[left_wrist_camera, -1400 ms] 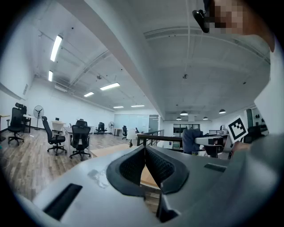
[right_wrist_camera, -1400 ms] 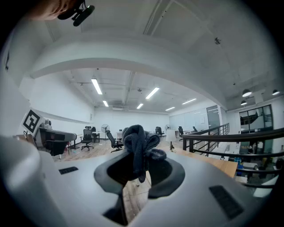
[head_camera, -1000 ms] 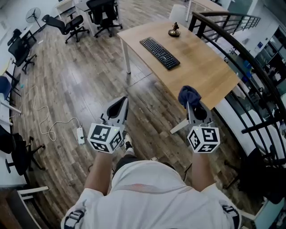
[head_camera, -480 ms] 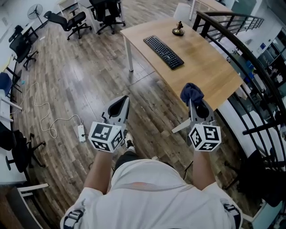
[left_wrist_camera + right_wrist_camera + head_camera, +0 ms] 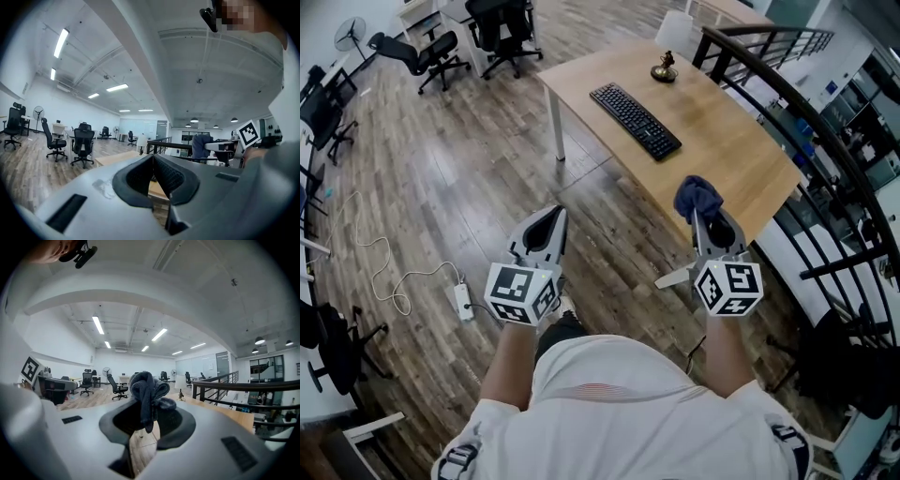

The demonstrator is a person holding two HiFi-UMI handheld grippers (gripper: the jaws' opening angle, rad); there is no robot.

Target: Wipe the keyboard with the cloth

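Note:
A black keyboard [image 5: 635,119] lies on a light wooden table [image 5: 741,164] ahead of me, well beyond both grippers. My right gripper [image 5: 701,214] is shut on a bunched dark blue cloth [image 5: 697,197], held in the air just short of the table's near corner. In the right gripper view the cloth [image 5: 147,397] bulges up out of the jaws. My left gripper [image 5: 546,225] hangs over the wooden floor with its jaws together and nothing between them; the left gripper view shows the pads [image 5: 164,177] meeting.
A small dark figurine [image 5: 662,67] stands at the table's far end. A black railing [image 5: 825,131] runs along the right side. Office chairs [image 5: 502,28] stand at the back left. A white power strip [image 5: 463,302] and cable lie on the floor at left.
The view has shifted slightly; the table and keyboard sit a little lower and nearer in the frame. Both grippers keep the same pose, the cloth still in the right one.

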